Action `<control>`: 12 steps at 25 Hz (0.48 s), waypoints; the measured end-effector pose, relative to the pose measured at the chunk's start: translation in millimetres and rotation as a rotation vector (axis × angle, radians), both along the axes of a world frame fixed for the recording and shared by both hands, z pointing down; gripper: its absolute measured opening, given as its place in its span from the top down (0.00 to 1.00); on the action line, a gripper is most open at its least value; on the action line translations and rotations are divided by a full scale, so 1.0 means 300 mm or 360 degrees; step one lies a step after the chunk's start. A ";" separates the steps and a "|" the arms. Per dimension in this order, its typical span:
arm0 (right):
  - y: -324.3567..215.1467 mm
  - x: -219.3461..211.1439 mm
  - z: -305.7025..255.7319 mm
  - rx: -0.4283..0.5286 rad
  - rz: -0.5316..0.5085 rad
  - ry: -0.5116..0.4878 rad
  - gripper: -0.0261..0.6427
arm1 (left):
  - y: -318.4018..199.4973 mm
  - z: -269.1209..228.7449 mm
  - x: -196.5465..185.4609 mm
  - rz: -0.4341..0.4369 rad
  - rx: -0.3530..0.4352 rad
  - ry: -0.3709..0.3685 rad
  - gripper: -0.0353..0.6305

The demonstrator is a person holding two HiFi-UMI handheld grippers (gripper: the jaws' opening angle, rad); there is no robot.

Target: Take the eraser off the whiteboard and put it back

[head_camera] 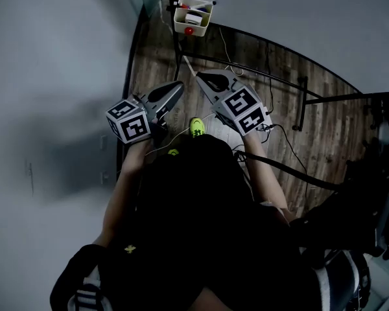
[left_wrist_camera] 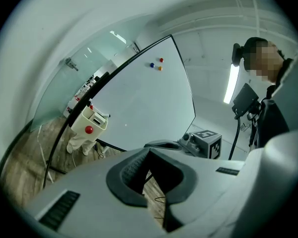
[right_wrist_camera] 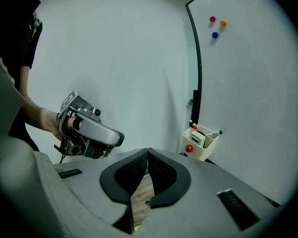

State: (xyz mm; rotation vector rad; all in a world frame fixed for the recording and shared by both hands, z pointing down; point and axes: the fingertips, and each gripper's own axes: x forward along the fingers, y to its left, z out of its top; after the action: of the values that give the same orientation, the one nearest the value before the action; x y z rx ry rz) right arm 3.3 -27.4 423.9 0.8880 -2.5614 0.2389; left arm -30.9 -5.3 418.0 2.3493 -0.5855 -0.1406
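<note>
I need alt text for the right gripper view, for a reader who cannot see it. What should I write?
The right tongs are shut and empty; beyond them a cream holder with markers hangs at the black edge of the whiteboard. At left, a hand holds the left tongs; three small magnets sit high on the board.

Person's wearing a black short-sleeved top (head_camera: 194,199) and neon yellow-green shoes (head_camera: 196,127). The left gripper (head_camera: 176,87) and right gripper (head_camera: 201,78) are light grey shells with black ribbed pads (right_wrist_camera: 161,172). Each carries a black-and-white marker cube (head_camera: 128,120), and there's a black cable (head_camera: 292,172) by the right one.
</note>
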 end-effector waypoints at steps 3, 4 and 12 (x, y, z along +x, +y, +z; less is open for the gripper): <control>-0.045 0.029 0.000 0.0000 -0.0037 -0.0011 0.94 | -0.042 0.001 0.029 -0.0042 -0.0009 -0.0005 0.92; -0.060 0.039 0.000 0.0001 -0.0047 -0.0015 0.94 | -0.055 0.001 0.037 -0.0057 -0.0012 -0.0005 0.92; -0.178 0.105 0.006 0.0033 -0.0109 -0.0037 0.94 | -0.158 0.022 0.103 -0.0135 -0.0013 -0.0039 0.92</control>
State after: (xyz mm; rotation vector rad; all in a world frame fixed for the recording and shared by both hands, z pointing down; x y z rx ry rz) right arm 34.9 -80.9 425.9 0.8080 -2.6147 0.2037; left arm -0.1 -52.8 424.5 2.3221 -0.6969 -0.1478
